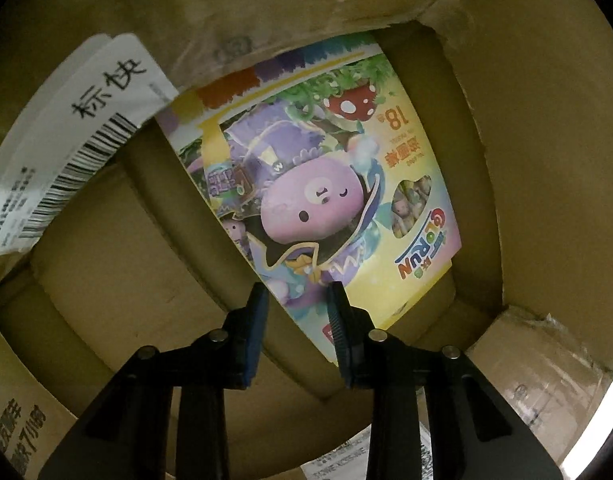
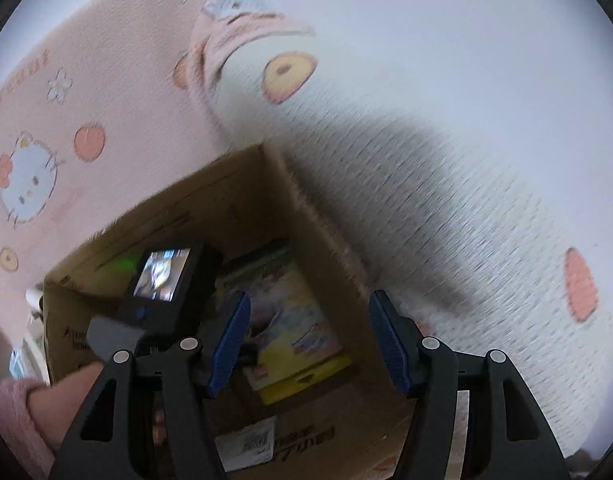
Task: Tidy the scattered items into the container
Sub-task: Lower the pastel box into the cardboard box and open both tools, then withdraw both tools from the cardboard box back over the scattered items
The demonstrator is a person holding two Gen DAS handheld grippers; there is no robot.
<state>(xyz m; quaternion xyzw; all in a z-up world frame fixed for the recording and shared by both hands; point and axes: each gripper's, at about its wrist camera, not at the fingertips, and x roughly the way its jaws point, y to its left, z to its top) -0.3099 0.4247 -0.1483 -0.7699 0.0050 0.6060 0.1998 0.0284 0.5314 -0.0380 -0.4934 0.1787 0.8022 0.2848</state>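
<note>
A: What's the biggest thing in sight?

B: The pink and white cartoon-print blanket, with the cardboard box sitting on it, flaps up. One flap carries a shipping label.

A: And the task's item?

B: A colourful crayon box with a purple cartoon character lies inside the cardboard box, tilted against its inner wall.

A: The left claw?

B: Lowered inside the cardboard box, above the crayon box's lower edge. Its jaws stand apart, released, and grasp nothing.

A: The right claw?

B: Above the cardboard box's open top, jaws spread wide and empty. Beside it, a hand in a pink sleeve holds the left tool, whose small screen glows.
</note>
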